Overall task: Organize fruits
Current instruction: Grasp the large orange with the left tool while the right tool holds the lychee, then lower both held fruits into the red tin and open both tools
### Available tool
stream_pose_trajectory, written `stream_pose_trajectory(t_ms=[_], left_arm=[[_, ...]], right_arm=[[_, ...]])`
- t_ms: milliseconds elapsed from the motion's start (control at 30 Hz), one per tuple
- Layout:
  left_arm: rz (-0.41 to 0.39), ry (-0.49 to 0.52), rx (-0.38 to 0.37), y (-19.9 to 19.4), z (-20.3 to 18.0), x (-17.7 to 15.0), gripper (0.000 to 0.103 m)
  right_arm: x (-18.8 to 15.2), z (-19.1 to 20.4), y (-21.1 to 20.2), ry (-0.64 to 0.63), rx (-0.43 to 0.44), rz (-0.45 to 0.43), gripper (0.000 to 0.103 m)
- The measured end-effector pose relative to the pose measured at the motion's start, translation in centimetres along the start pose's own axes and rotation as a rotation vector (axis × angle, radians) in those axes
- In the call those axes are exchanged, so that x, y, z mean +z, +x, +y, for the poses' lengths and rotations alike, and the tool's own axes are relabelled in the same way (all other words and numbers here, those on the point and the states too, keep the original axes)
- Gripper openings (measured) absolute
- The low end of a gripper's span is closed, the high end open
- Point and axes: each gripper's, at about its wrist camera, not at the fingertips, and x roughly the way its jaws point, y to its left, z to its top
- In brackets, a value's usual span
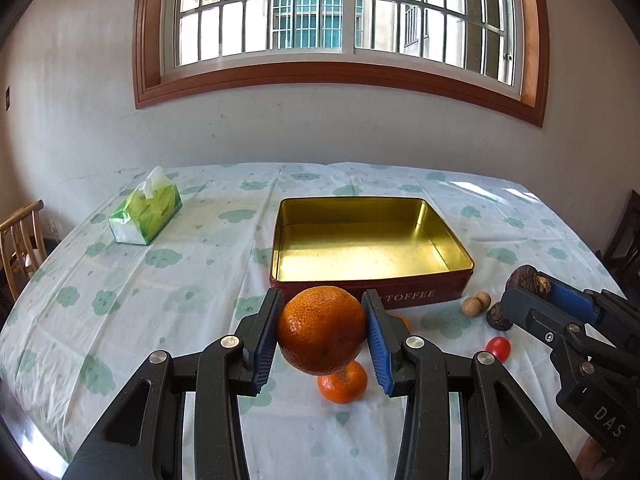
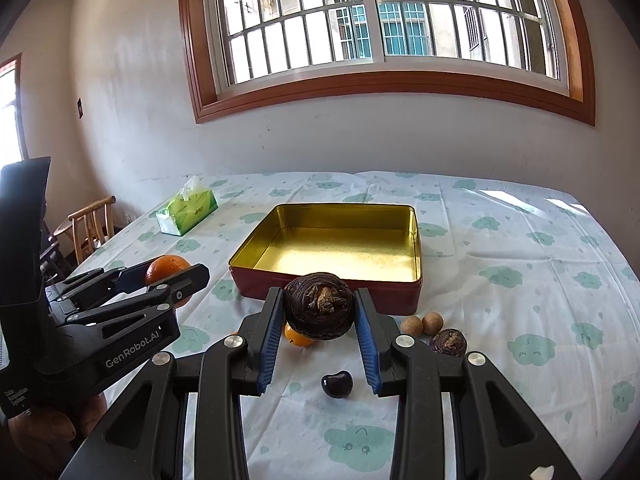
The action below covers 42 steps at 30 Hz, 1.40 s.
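STEP: I carry to toffee tin [image 1: 372,280] | left gripper [image 1: 322,330] jaws clamped on orange [image 1: 320,328] | right gripper [image 2: 318,314] jaws clamped on water chestnut [image 2: 318,310] | NEXT: advance over near wall, release inside.

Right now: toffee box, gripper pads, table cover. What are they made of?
Toffee box: looks like tin, a mirror-like gold inside and red painted wall. Pads on the left gripper: likely blue rubber, since they are ribbed and matte. Table cover: probably thin plastic sheet, creased with a slight sheen, though it could be cloth.
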Motion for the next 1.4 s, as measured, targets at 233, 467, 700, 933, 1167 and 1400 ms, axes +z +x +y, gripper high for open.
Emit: stream_pose_trajectory(t_ms=[233,467,700,933,1167,1400], left_arm=[[0.010,-0.011,0.012,1.6,0.1,0.9,0.042],[0.016,-0.013,0.022,3.2,0.2,1.8,0.042],[0.017,-0.011,0.029,4.6,0.2,2.6,0.042],[0.021,-0.014,0.036,6.1,0.3,3.2,0.042],[0.026,-0.001,0.045,8.0,0.4,4.0,0.042],[0.043,0.013,0.036,10.8,0.7,5.1,0.042]], right_arm=[[0.7,-0.6,1.4,0.009,-0.003,0.006,0.033],[0.9,-1.1,2.8,0.014,-0.003,0.021,0.033],[1.6,-1.7,4.1,0.022,-0.010,0.023,0.033],[2.2,-2.3,5.5,0.025,-0.015,0.029,0.033],[3.1,-3.0,7.3,0.024,-0.021,0.036,0.033],[4.1,-3.8,10.4,0.010,-0.032,0.066,0.033]])
